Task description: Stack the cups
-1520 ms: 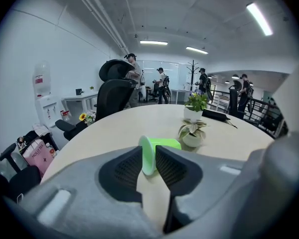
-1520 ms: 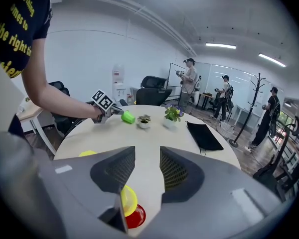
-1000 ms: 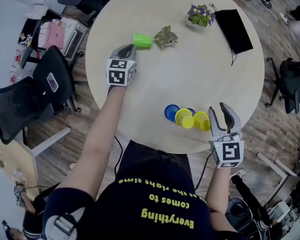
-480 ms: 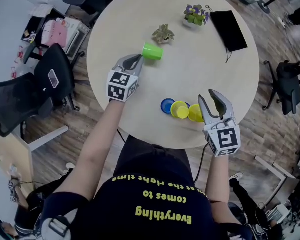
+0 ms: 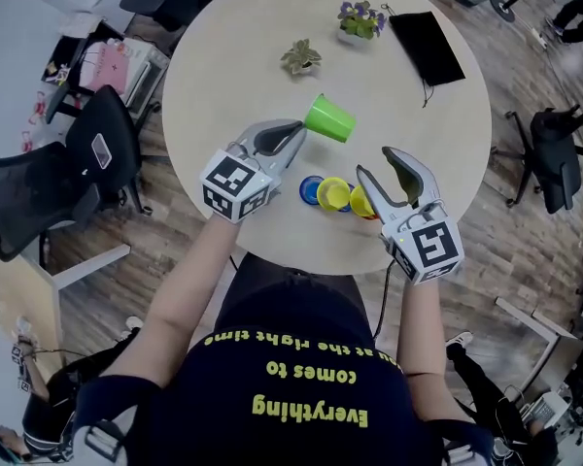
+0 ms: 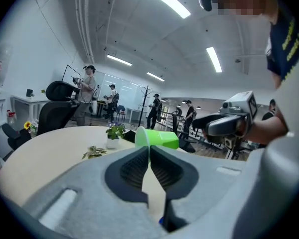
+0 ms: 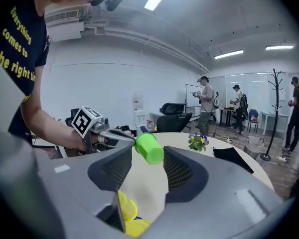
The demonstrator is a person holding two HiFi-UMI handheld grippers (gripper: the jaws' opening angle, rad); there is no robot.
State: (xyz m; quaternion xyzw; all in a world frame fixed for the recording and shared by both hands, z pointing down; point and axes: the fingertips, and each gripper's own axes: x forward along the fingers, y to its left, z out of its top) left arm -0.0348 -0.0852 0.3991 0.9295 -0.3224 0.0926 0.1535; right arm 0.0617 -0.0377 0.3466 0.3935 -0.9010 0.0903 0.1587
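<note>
Head view: green cup, earlier far across table, now airborne beside yellow cups. Left gripper view: left gripper pinched on its rim. Right gripper view: right gripper jaws just widened, empty; stacking looks near.

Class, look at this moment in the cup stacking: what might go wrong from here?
1. The left tongs pinch the green cup only by its rim, and it hangs tilted above the table; it may slip out.
2. The yellow cups and blue cup sit close to the table's near edge beside the right tongs, whose jaws have just been opening with nothing gripped between them; a nudge might knock them off.
</note>
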